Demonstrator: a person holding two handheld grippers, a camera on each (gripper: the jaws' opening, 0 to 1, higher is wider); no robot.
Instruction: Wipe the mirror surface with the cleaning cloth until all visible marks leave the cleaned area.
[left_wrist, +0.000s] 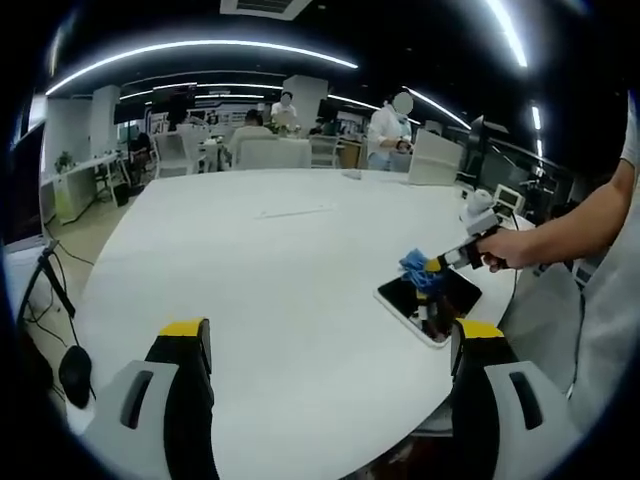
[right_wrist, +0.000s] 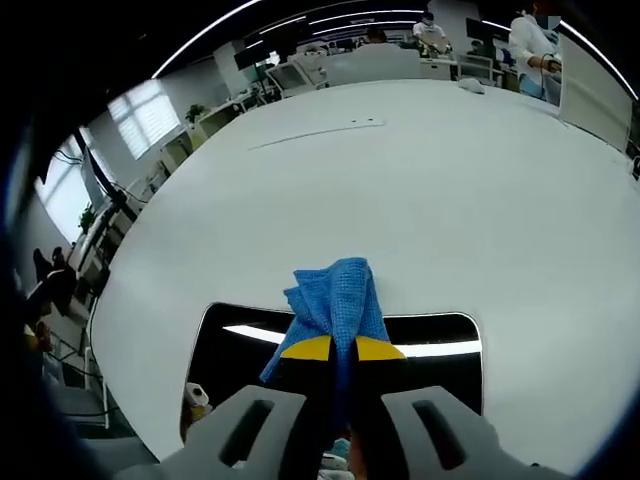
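A flat rectangular mirror (right_wrist: 430, 345) with a white rim lies on the white table (right_wrist: 400, 180); it reflects ceiling lights. My right gripper (right_wrist: 343, 348) is shut on a blue cleaning cloth (right_wrist: 335, 295), which hangs over the mirror's far edge. In the left gripper view the mirror (left_wrist: 452, 298) sits near the table's right edge, with the right gripper (left_wrist: 437, 265) and the blue cloth (left_wrist: 417, 268) above it. My left gripper (left_wrist: 330, 335) stands open over bare table, well to the left of the mirror.
The person's arm (left_wrist: 570, 225) reaches in from the right. Office chairs (left_wrist: 270, 152), desks and people stand beyond the table's far edge. A thin pale strip (left_wrist: 295, 211) lies on the table's far part. Cables (left_wrist: 45, 300) trail on the floor at left.
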